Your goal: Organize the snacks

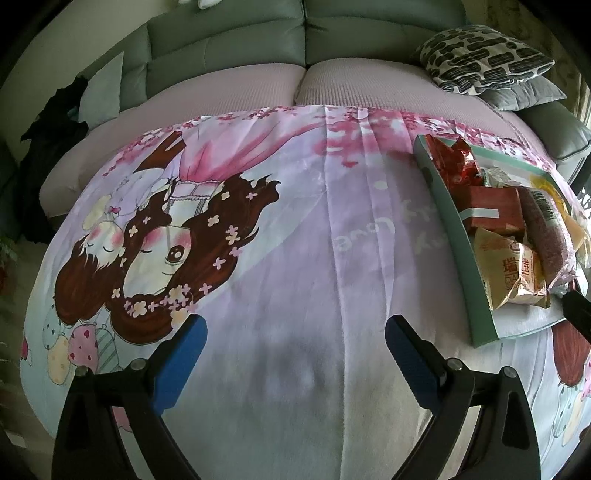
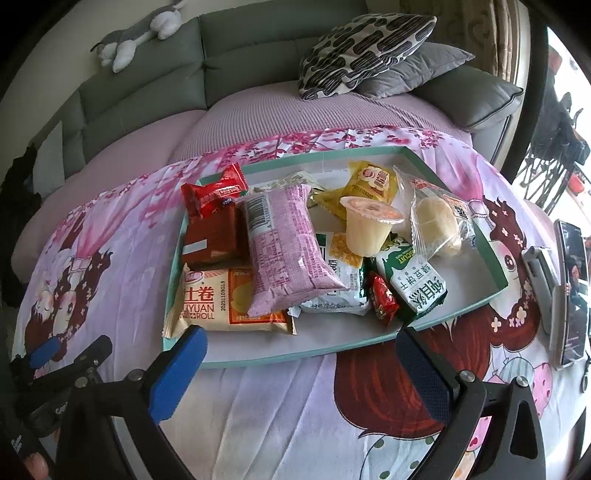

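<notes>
A shallow teal tray sits on the cartoon-print cloth and holds several snack packs: a pink pack, an orange roll pack, a red box, a jelly cup, a green biscuit pack and a wrapped bun. My right gripper hangs open just in front of the tray's near rim, holding nothing. In the left wrist view the same tray lies at the right. My left gripper is open over bare cloth, well left of the tray. The left gripper also shows at the right view's lower left.
A phone on a stand lies right of the tray. Behind the cloth runs a grey-green sofa with a patterned pillow, a grey pillow and a plush toy. Dark clothing lies at the far left.
</notes>
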The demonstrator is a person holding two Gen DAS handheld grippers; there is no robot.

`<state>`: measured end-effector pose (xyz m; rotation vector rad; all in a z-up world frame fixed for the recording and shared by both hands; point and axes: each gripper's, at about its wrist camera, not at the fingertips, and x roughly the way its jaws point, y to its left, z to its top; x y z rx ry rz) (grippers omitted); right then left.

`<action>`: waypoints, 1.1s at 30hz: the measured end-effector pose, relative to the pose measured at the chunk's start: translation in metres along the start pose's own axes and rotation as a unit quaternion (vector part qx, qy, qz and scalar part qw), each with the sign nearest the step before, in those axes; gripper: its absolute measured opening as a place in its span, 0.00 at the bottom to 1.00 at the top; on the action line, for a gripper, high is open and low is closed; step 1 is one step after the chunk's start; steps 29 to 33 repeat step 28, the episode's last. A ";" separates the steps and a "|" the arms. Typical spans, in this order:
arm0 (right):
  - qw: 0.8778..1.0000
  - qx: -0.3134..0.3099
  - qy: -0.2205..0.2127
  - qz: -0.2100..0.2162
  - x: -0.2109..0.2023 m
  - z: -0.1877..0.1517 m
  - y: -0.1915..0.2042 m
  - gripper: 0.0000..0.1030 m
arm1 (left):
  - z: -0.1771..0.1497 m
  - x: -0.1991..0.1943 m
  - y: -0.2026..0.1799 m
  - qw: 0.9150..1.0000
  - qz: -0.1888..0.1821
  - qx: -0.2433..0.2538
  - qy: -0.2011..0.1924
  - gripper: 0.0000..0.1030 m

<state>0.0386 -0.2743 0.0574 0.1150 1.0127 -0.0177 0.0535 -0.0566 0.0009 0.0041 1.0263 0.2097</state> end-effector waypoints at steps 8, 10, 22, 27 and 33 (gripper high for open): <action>1.000 0.001 0.005 0.001 0.004 -0.001 0.001 1.00 | 0.000 0.004 0.000 1.000 0.000 -0.004 0.004 0.94; 1.000 0.000 0.006 0.002 0.005 -0.001 0.002 1.00 | 0.000 0.005 0.001 1.000 0.002 -0.007 0.005 0.94; 1.000 -0.004 0.016 0.008 0.012 -0.004 0.005 1.00 | 0.000 0.010 -0.002 1.000 0.006 -0.003 0.009 0.94; 1.000 -0.004 0.019 0.009 0.015 -0.005 0.005 1.00 | -0.002 0.008 -0.005 1.000 0.006 0.004 0.000 0.94; 1.000 -0.004 0.020 0.009 0.015 -0.005 0.005 1.00 | -0.002 0.008 -0.005 1.000 -0.002 0.005 0.000 0.94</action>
